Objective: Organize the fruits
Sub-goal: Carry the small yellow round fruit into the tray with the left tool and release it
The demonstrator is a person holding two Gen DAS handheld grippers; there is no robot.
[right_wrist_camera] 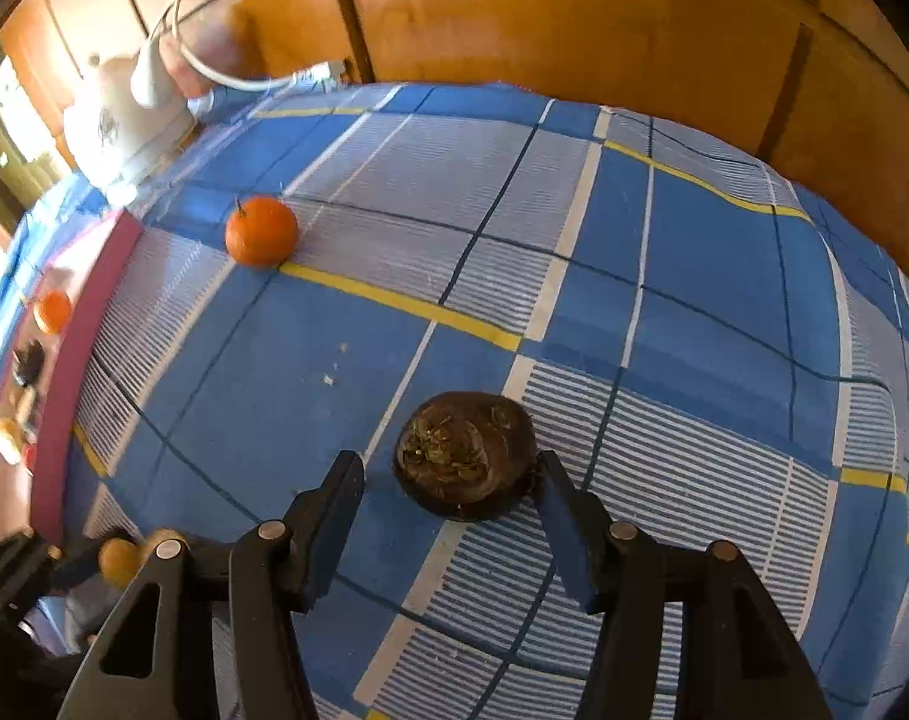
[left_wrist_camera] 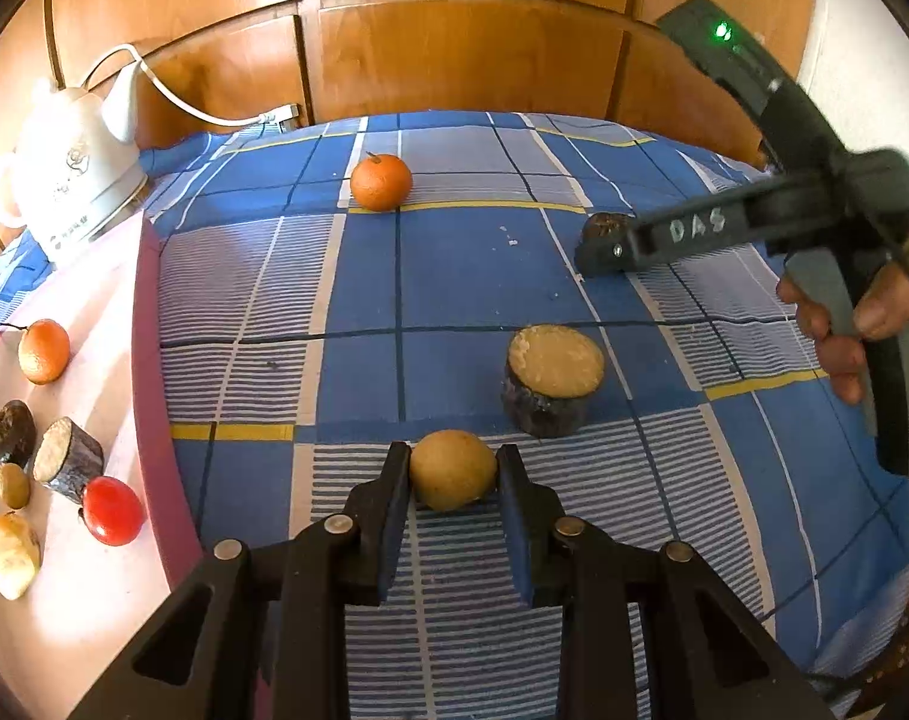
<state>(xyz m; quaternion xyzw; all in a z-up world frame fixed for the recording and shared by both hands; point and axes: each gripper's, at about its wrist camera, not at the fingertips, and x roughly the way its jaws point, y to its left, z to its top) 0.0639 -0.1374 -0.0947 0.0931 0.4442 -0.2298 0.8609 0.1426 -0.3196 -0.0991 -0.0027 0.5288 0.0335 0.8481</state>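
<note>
My left gripper (left_wrist_camera: pixel 452 468) is shut on a small yellow-brown round fruit (left_wrist_camera: pixel 452 477) that rests on the blue checked cloth (left_wrist_camera: pixel 454 276). My right gripper (right_wrist_camera: pixel 448 468) stands open around a dark brown, rough fruit (right_wrist_camera: pixel 466 456). Its right finger is close against the fruit and its left finger is clear of it. From the left wrist view the same dark fruit (left_wrist_camera: pixel 601 225) shows behind the right gripper's tip (left_wrist_camera: pixel 598 255). An orange (left_wrist_camera: pixel 381 181) lies loose at the back. A cut dark-skinned piece with a yellow face (left_wrist_camera: pixel 553 381) stands mid-cloth.
A pink tray (left_wrist_camera: pixel 148 330) at the left holds several fruits, among them an orange (left_wrist_camera: pixel 44 351) and a red one (left_wrist_camera: pixel 113 510). Behind the tray sits a white kettle (left_wrist_camera: pixel 73 180) with its cord. Wooden panels (left_wrist_camera: pixel 454 48) close off the back.
</note>
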